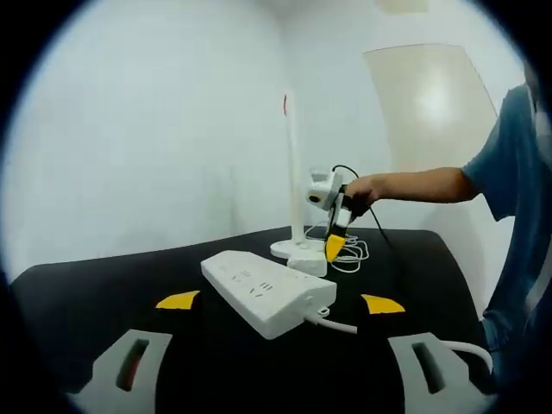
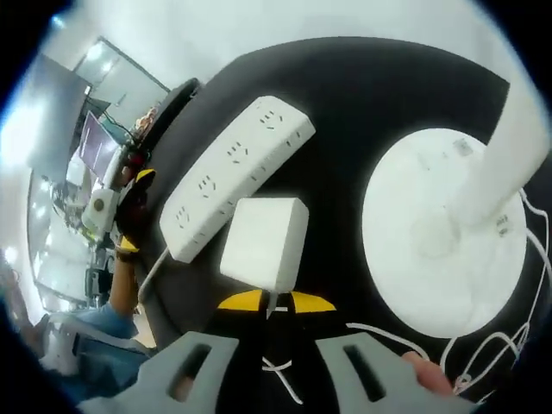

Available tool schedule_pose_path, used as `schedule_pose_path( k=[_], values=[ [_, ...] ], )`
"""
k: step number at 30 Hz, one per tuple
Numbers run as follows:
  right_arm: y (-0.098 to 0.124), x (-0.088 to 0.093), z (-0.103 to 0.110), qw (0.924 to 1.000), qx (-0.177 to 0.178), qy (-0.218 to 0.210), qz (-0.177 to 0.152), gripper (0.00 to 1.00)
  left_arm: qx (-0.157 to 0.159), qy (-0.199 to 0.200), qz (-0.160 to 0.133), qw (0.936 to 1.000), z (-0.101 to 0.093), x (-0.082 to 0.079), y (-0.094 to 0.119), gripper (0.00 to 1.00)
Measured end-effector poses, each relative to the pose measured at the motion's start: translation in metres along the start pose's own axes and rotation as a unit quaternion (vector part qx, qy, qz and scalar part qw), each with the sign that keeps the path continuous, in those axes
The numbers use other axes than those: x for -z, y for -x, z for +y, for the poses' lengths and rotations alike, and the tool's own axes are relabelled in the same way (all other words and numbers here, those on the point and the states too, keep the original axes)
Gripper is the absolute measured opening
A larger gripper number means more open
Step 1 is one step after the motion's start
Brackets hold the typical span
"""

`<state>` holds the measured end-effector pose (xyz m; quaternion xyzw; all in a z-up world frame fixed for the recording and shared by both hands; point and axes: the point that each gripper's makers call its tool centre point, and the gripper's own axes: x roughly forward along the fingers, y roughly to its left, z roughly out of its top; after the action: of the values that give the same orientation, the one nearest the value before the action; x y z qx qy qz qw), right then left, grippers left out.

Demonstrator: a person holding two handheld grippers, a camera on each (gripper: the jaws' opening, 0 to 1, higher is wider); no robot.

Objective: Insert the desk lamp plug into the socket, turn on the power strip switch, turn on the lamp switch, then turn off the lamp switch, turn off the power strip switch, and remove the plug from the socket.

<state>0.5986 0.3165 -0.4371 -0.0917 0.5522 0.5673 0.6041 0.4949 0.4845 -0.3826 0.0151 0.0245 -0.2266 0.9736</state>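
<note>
Now at plug insertion: right gripper (image 2: 267, 304) pinching adapter (image 2: 264, 244) just ahead, beside strip (image 2: 233, 172); left gripper (image 1: 278, 302) spread. Next: align with socket.

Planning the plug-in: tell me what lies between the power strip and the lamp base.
In the right gripper view, the white plug adapter sits between power strip and lamp base, beside the strip.

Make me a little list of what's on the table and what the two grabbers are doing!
table: black table
power strip: white power strip, sockets empty
lamp: white desk lamp, round base beside the strip
plug: white adapter plug, lying between strip and lamp base
right gripper: tips nearly shut around the plug's thin cord
left gripper: open, pointing at the strip, touching nothing
cord: white cord coiled by the lamp base
</note>
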Motion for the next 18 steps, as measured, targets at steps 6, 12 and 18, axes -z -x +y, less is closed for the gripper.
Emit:
schedule_pose_path(
  k=[6,12,18],
  values=[
    [-0.001,0.004,0.006,0.9977,-0.046,-0.047,-0.013,0.12,0.001,0.000,0.005,1.0000,-0.001,0.002,-0.001,0.69],
    [-0.002,-0.006,-0.001,0.9964,-0.060,-0.055,-0.023,0.08,0.000,0.001,0.006,1.0000,0.001,0.003,-0.001,0.69],
    [-0.002,-0.013,0.001,0.9928,-0.088,-0.068,-0.045,0.12,0.000,0.001,0.008,1.0000,0.001,0.003,0.000,0.69]
  ],
)
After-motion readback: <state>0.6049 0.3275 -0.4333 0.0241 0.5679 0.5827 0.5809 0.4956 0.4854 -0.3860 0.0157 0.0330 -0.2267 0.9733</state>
